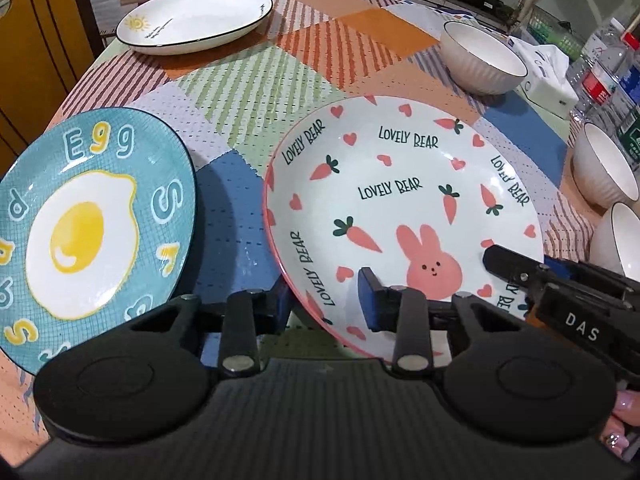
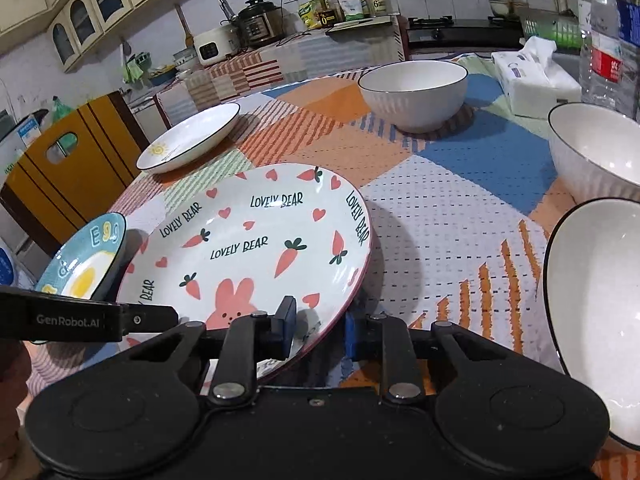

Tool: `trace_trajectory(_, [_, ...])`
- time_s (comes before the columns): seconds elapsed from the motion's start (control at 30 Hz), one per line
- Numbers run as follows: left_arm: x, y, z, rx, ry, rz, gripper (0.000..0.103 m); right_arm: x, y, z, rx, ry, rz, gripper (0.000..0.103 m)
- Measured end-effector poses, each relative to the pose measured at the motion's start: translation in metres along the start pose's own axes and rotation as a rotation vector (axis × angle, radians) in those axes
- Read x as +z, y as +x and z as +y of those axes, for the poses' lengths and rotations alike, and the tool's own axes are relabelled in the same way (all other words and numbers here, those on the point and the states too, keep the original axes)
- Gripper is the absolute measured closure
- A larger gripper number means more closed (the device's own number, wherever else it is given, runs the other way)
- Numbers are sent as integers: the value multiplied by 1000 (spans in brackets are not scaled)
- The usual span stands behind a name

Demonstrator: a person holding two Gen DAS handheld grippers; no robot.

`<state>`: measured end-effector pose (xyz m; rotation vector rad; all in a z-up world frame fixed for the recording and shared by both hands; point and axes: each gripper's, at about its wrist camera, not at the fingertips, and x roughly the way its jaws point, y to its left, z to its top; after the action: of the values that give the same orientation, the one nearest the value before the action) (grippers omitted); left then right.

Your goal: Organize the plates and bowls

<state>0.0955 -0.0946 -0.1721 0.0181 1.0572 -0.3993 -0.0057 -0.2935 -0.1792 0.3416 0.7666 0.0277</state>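
Note:
A white "Lovely Bear" plate with carrots and a pink rabbit is tilted above the tablecloth, its near rim held from both sides. My left gripper straddles its near-left rim, one blue pad inside the plate and one under it. My right gripper straddles its near-right rim the same way. A blue "Egg" plate lies at the left; it also shows in the right wrist view. A white sun plate lies at the far left. Three white bowls stand at the right.
A tissue pack and plastic water bottles stand at the far right edge of the table. A yellow cabinet stands beyond the left table edge. Patchwork tablecloth lies between plate and bowls.

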Motion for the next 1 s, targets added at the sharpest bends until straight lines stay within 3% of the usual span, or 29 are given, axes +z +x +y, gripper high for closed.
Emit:
trace_trajectory(0.23, [-1, -12, -10, 89, 71, -58, 72, 0, -4, -4, 54, 17, -2, 79])
trace_trajectory(0.37, [8, -16, -6, 82, 62, -41, 72, 4, -1, -2, 59, 3, -22, 79])
trace_trajectory(0.57, [29, -17, -4, 106, 84, -80, 72, 22, 5, 2, 79, -31, -61, 79])
trace_trajectory(1.0, [85, 20, 4, 76, 37, -29, 72, 69, 41, -1, 47, -51, -77, 79])
